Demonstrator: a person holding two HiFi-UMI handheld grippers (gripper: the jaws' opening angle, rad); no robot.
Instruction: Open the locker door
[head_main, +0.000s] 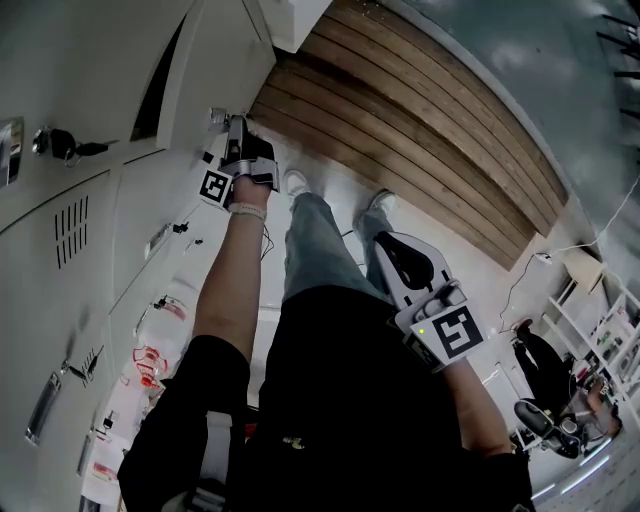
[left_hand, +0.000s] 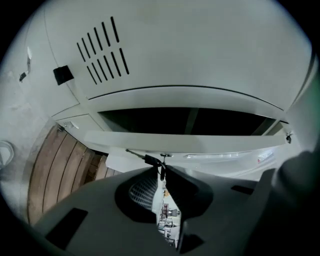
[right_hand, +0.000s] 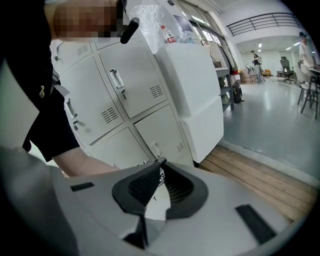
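- The left gripper (left_hand: 161, 167) has its jaws pinched on a small dark key (left_hand: 150, 160) that sticks out of the locker door (left_hand: 185, 142); the pads press on it from both sides.
- The locker door stands ajar. Its pale edge runs across the left gripper view, just beyond the jaw tips.
- Behind that edge, the locker opening (left_hand: 165, 120) shows as a dark band. One upright strip crosses it, and what the locker holds cannot be made out.
- Next to the opening, a neighbouring locker (left_hand: 200, 50) is closed, with a set of vent slots (left_hand: 100, 52) in its door.
- In the head view, the left gripper (head_main: 222, 120) is stretched out to the locker bank, and a dark slit (head_main: 160, 85) marks the gap at the open door.
- The right gripper (right_hand: 161, 164) has its jaws pressed together with nothing between them. It hangs near the person's leg (head_main: 315, 250), well apart from the lockers.
- The right gripper view shows a bank of closed lockers (right_hand: 135, 85), each with vent slots and a handle.
- Bottles (right_hand: 167, 34) stand on top of that bank, and a white cabinet (right_hand: 192, 90) stands just beside it.
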